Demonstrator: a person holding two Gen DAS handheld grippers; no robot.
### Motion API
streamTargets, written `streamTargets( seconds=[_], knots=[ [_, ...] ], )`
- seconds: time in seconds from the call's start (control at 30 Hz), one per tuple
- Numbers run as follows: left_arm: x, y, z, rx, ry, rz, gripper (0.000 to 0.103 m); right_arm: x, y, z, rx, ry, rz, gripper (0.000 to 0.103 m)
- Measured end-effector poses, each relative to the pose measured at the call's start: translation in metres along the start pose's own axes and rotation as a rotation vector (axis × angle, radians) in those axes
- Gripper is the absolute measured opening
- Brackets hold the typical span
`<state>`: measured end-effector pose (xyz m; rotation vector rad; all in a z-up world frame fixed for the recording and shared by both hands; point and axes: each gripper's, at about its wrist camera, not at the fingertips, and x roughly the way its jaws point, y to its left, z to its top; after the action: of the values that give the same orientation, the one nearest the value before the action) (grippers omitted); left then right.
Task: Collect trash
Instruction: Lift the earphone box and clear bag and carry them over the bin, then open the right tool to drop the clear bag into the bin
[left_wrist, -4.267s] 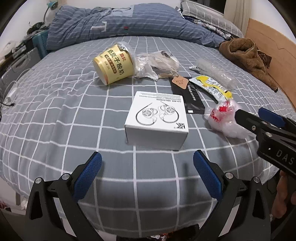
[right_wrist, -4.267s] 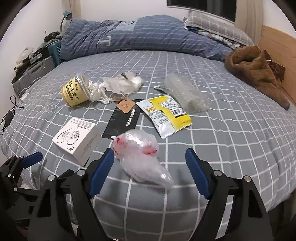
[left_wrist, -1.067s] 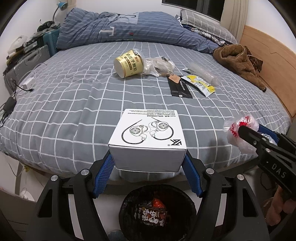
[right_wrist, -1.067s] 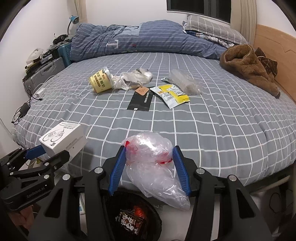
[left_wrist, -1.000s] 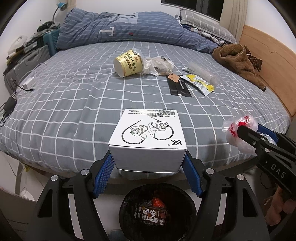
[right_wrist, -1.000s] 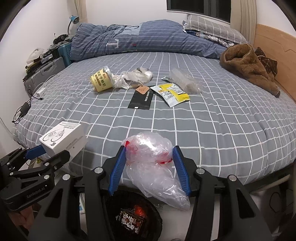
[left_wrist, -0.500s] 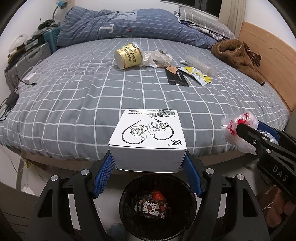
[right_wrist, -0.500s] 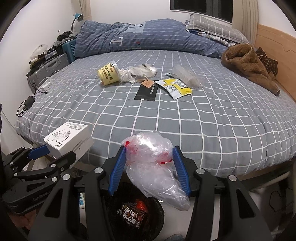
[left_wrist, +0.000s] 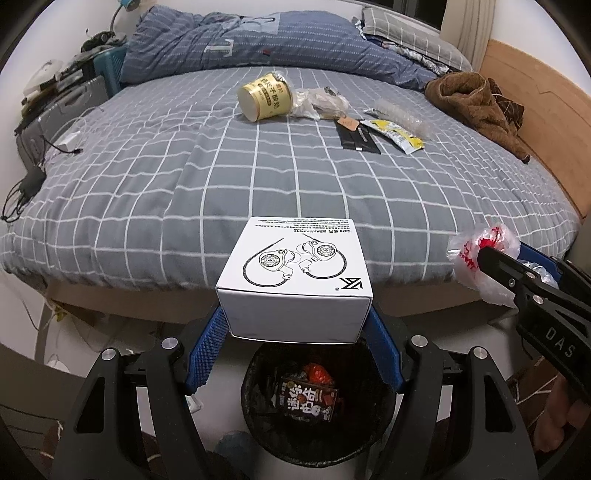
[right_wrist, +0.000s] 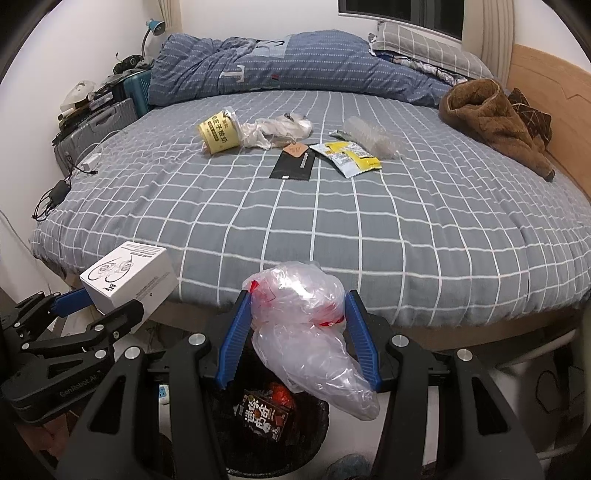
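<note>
My left gripper (left_wrist: 293, 332) is shut on a white earphone box (left_wrist: 295, 277), held in the air above a black trash bin (left_wrist: 314, 402) on the floor. The bin holds a dark snack wrapper. My right gripper (right_wrist: 297, 332) is shut on a crumpled clear plastic bag (right_wrist: 303, 325) with red print, which hangs over the same trash bin (right_wrist: 273, 417). In the left wrist view the plastic bag (left_wrist: 480, 258) shows at the right; in the right wrist view the white box (right_wrist: 129, 280) shows at the left. Both are off the foot of the bed.
On the grey checked bed (left_wrist: 184, 177) lie a yellow cup (left_wrist: 264, 96), a clear plastic wrap (left_wrist: 319, 105), a black packet (left_wrist: 356, 138), a yellow wrapper (left_wrist: 400, 136) and a clear sleeve (right_wrist: 369, 138). A brown garment (right_wrist: 491, 118) lies by the wooden headboard. Suitcases and cables stand at the left.
Both grippers have drawn back from the bed with their loads, so the bed looks farther away and the trash bin shows more fully beneath them. Both grips are unchanged.
</note>
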<state>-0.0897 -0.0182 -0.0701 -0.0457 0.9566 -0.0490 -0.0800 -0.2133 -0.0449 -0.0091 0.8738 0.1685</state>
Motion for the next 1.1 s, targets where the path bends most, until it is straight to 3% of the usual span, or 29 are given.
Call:
streamTargets(
  seconds=[0.6, 1.1],
  knots=[
    [-0.019, 0.025, -0.057, -0.029, 0.055, 0.044, 0.069, -0.008, 0.023, -0.051, -0.009, 0.097, 0.026, 0.050],
    [0.010, 0.073, -0.094, -0.109, 0.140, 0.069, 0.069, 0.044, 0.054, -0.089, -0.034, 0.255, 0.039, 0.050]
  ],
)
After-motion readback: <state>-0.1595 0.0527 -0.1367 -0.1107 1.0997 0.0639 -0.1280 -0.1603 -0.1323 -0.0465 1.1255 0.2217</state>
